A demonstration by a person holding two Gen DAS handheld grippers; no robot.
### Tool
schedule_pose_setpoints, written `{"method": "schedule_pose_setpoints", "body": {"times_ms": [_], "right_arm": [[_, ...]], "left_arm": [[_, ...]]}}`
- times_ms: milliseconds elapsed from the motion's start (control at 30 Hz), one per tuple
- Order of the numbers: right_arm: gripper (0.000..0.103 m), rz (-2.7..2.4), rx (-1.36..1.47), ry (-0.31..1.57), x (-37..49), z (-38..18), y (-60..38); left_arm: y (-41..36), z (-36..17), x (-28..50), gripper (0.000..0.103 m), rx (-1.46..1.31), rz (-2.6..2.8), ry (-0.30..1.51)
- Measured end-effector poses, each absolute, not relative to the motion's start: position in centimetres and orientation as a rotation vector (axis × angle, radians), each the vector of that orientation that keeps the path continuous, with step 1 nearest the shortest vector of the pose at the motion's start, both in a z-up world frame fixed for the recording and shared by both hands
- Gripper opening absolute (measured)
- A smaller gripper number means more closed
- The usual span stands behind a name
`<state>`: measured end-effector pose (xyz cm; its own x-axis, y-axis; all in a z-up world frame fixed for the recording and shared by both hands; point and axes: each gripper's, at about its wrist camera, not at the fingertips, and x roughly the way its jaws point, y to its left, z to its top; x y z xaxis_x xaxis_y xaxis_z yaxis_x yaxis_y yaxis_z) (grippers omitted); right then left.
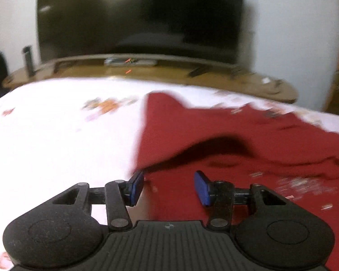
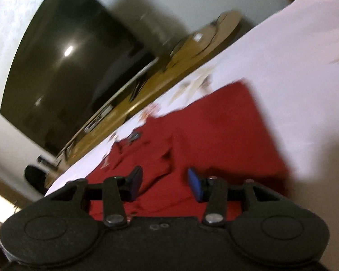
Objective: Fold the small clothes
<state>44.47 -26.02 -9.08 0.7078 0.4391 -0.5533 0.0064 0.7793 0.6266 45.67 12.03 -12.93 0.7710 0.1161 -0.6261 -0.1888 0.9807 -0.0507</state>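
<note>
Both frames are pretty blurry, but the red garment [image 1: 237,140] lies spread on the white bedsheet [image 1: 56,135], right under and ahead of both tongs. Left gripper [image 1: 169,187] and right gripper [image 2: 163,184] have their jaws partway apart, nothing pinched between the blue pads.

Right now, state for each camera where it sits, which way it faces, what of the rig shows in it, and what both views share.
Left wrist: sits on the left gripper, facing forward and down over the red garment on the white floral bedsheet; its blue-padded fingers stand apart, nothing between.
Right wrist: sits on the right gripper, rolled sideways, above the same cloth; fingers apart, no cloth pinched.
Shared: garment, bedsheet, dark television, wooden stand.
</note>
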Motion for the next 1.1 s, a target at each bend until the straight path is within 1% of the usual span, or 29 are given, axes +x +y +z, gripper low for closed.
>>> {"method": "schedule_pose_setpoints", "body": {"times_ms": [67,133,200,300,333,367,400,433,467,567,633,700,767,867,967,1033,1100], "right_arm": [[0.044,0.264,0.655,0.812,46.3,-10.1,-24.4],[0.041,0.266,0.693,0.856,47.5,-11.2,-23.6],[0.035,0.249,0.688,0.852,48.0,-11.4,-23.0],[0.013,0.216,0.64,0.844,48.5,-11.1,-22.3],[0.006,0.213,0.624,0.844,48.6,-10.9,-22.2],[0.006,0.216,0.6,0.84,48.6,-10.8,-22.0],[0.005,0.223,0.559,0.819,48.5,-10.2,-21.7],[0.005,0.234,0.518,0.788,48.2,-9.5,-21.5],[0.005,0.25,0.486,0.755,47.8,-8.6,-21.4],[0.005,0.259,0.393,0.652,46.7,-5.4,-21.8],[0.005,0.252,0.357,0.6,45.8,-3.6,-22.7],[0.005,0.234,0.335,0.581,44.8,-3.0,-23.9],[0.005,0.189,0.303,0.623,44.7,-4.3,-24.9],[0.005,0.132,0.321,0.752,45.5,-7.5,-25.9],[0.005,0.131,0.32,0.754,44.9,-8.3,-26.0],[0.005,0.139,0.327,0.733,44.8,-7.7,-26.0],[0.005,0.156,0.328,0.684,44.3,-6.6,-25.9]], "left_arm": [[13.2,-14.2,46.3,0.049,-0.136,0.155,0.703],[13.5,-14.5,46.1,0.049,-0.139,0.144,0.68],[13.5,-14.4,46.1,0.049,-0.135,0.135,0.682],[13.8,-14.5,46.3,0.049,-0.156,0.127,0.681],[14.0,-14.8,46.4,0.045,-0.162,0.123,0.679],[14.4,-14.9,46.2,0.035,-0.164,0.126,0.675],[14.7,-14.9,45.9,0.03,-0.174,0.126,0.672],[15.1,-15.0,46.0,0.022,-0.195,0.125,0.67],[15.5,-15.1,46.3,0.017,-0.21,0.119,0.67],[15.7,-15.3,46.6,0.011,-0.192,0.103,0.672],[15.2,-15.4,46.7,0.009,-0.156,0.097,0.67],[14.9,-15.4,46.5,0.009,-0.142,0.099,0.666],[14.9,-15.3,46.4,0.009,-0.146,0.1,0.665],[14.8,-15.2,46.4,0.009,-0.137,0.095,0.671],[15.0,-14.8,46.6,0.008,-0.143,0.087,0.692],[15.0,-14.5,46.8,0.006,-0.15,0.081,0.694],[14.9,-14.5,46.8,0.006,-0.136,0.084,0.691]]}}
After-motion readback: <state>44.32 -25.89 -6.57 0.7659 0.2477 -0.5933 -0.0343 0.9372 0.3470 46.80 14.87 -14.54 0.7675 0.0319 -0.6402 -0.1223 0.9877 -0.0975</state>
